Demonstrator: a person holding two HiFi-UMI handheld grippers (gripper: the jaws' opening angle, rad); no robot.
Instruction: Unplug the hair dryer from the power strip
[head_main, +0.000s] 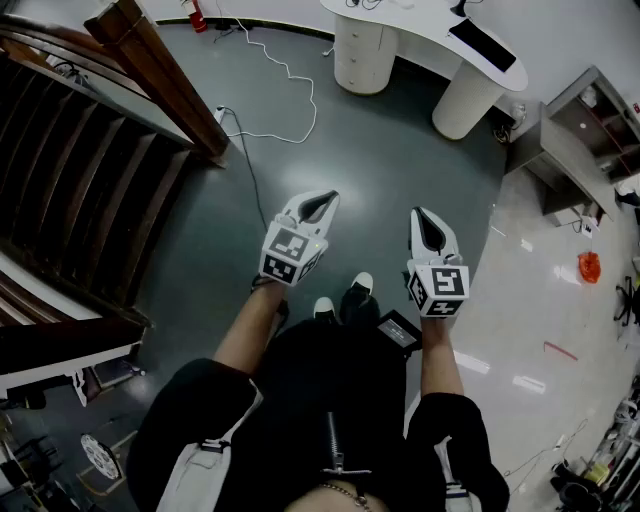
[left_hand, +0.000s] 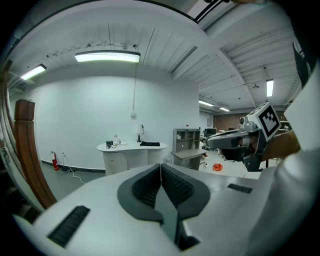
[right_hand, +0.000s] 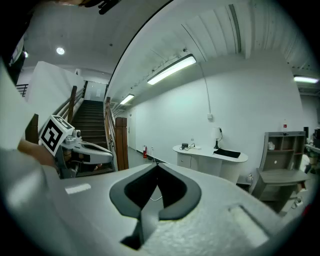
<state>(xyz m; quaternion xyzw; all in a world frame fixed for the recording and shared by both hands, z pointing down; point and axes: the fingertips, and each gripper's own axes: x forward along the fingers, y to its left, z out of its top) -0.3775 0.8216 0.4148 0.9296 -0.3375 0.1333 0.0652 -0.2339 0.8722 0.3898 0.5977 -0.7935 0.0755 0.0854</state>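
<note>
Left gripper (head_main: 328, 200): you hold it clenched, nothing between its jaws, over the floor short of the desk (head_main: 400, 32).
Right gripper (head_main: 420, 215): likewise closed tip to tip and empty, just beside the left one.
Cable (head_main: 314, 110): white, it snakes over the floor left of the desk toward the stair post (head_main: 160, 70).
Hair dryer: you cannot make it out in any view.
Power strip: it cannot be told for sure either.

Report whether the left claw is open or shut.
Shut. In the left gripper view the left claw has its jaws closed tip to tip, with nothing between them.
</note>
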